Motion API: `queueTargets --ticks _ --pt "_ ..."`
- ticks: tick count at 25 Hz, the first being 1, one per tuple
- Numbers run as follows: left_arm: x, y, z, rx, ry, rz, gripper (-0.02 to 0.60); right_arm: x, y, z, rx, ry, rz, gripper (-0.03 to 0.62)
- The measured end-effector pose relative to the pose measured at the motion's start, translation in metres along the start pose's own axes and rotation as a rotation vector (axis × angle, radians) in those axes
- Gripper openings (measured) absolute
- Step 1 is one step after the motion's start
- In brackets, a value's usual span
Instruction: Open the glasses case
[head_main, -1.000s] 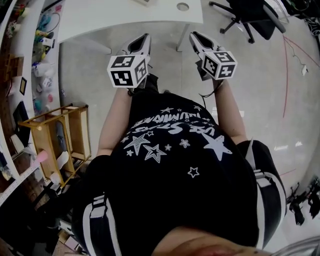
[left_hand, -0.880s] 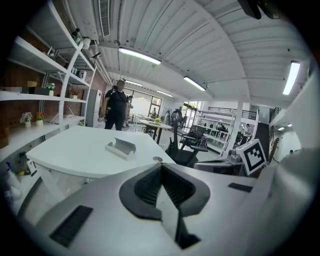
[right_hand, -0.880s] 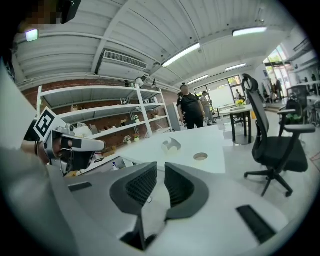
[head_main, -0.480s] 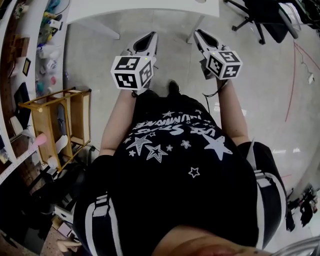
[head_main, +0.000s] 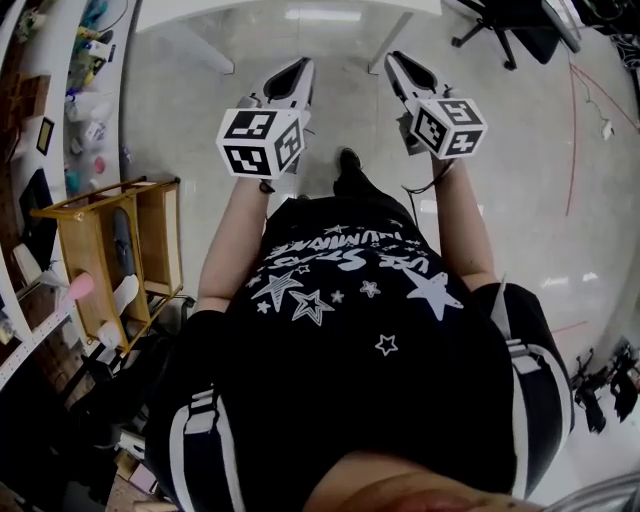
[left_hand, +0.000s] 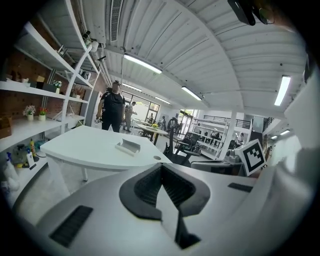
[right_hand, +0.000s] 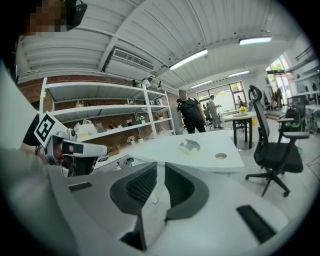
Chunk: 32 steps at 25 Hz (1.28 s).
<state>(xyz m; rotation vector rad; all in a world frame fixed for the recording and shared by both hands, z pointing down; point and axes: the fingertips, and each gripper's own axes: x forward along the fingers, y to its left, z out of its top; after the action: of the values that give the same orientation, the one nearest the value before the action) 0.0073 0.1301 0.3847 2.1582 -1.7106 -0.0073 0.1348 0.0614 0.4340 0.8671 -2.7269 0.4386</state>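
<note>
Looking down from the head view, both tongs are held out over the floor, and little of the table shows. Their own views settle the jaws. The left gripper (left_hand: 161, 167) is closed on nothing, and the right gripper (right_hand: 160, 167) has a narrow empty gap. Only those views show the white table (left_hand: 85, 147). On it, near the round hole (left_hand: 157, 158) at its edge, lies a small pale object (left_hand: 129, 146). I cannot tell if it is the glasses case.

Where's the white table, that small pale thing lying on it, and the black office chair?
white table (right_hand: 156, 150), right gripper view, bare part of its top.
small pale thing (right_hand: 189, 145), right gripper view, its middle.
black office chair (right_hand: 278, 154), right gripper view, its seat.
</note>
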Motion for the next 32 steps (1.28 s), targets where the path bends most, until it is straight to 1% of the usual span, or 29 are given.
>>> queueTargets --ticks 7,14,18,22,32 --pt "-0.064 0.008 0.003 0.023 -0.022 -0.045 0.012 -0.025 0.072 0.005 -0.031 -0.059 -0.029 0.055" --pt "-0.104 -0.002 -0.006 0.052 -0.019 -0.107 0.012 -0.055 0.115 -0.01 -0.046 -0.077 -0.083 0.034" --pt "-0.117 -0.014 -0.013 0.045 -0.017 -0.133 0.012 -0.075 0.125 -0.018 -0.052 -0.064 -0.107 0.029" --pt "-0.124 -0.023 -0.016 0.033 -0.024 -0.146 0.012 -0.088 0.13 -0.017 -0.051 -0.066 -0.116 0.028" --pt "-0.132 -0.041 -0.017 0.027 -0.043 -0.12 0.012 -0.108 0.134 -0.012 -0.066 -0.078 -0.087 0.023"
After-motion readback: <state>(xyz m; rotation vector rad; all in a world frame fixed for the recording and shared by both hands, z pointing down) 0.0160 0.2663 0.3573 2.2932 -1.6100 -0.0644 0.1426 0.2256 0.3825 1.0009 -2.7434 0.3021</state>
